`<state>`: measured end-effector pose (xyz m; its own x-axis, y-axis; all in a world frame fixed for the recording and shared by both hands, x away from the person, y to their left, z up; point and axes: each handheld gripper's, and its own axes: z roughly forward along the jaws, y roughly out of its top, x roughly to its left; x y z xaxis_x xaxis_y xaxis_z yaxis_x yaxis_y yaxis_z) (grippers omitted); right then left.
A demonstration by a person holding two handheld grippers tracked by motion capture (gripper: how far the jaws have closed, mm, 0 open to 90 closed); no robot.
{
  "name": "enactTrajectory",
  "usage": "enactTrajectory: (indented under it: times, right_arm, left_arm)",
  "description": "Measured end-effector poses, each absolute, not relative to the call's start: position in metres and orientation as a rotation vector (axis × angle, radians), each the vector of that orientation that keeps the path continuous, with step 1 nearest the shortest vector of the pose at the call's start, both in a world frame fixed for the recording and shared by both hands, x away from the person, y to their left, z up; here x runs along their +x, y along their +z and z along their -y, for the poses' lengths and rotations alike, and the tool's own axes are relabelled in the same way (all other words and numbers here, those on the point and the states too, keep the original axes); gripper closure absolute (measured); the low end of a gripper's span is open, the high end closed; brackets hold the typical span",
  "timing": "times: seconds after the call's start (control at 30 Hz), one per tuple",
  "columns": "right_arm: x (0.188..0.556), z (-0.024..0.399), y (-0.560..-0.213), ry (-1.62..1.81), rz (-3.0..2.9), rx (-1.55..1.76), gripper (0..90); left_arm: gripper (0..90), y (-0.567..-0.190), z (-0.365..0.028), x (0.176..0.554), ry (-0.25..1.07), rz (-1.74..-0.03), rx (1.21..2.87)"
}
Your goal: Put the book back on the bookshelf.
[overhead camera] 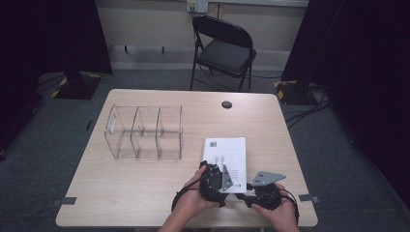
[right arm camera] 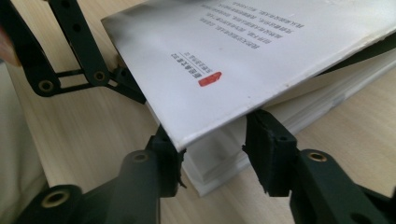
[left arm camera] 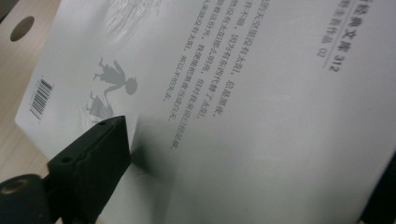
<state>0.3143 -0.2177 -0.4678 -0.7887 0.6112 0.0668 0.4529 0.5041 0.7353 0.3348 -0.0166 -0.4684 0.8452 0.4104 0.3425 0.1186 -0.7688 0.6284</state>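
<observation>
A white paperback book lies near the table's front edge, back cover up, with a barcode and printed text. My left gripper sits over the book's near left corner. Its jaws stand far apart, and one fingertip rests on the cover near its edge. My right gripper comes in from the right at the near right corner. The cover is raised off the page block there, and that corner lies between the open jaws. A finger of the left gripper meets the cover's far edge.
A clear acrylic organizer with three compartments stands left of the book. A round cable hole is in the table at the back. A black folding chair stands beyond the table, with dark curtains on both sides.
</observation>
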Motion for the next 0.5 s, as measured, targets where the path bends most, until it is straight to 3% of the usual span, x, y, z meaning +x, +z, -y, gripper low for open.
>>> enactTrajectory:
  times: [0.13, 0.23, 0.5]
  right_arm:
    - [0.314, 0.214, -0.472, 1.113, -2.543, 0.885, 37.8]
    - [0.315, 0.217, -0.474, 1.091, -2.529, 0.900, 31.1]
    - [0.316, 0.228, -0.482, 1.086, -2.540, 0.896, 23.5]
  left_arm:
    - [15.5, -0.467, 0.017, 0.332, 0.662, -0.342, 2.423]
    - [17.8, -0.463, 0.017, 0.331, 0.667, -0.333, 2.440]
    - [31.1, -0.448, 0.012, 0.335, 0.628, -0.332, 2.457]
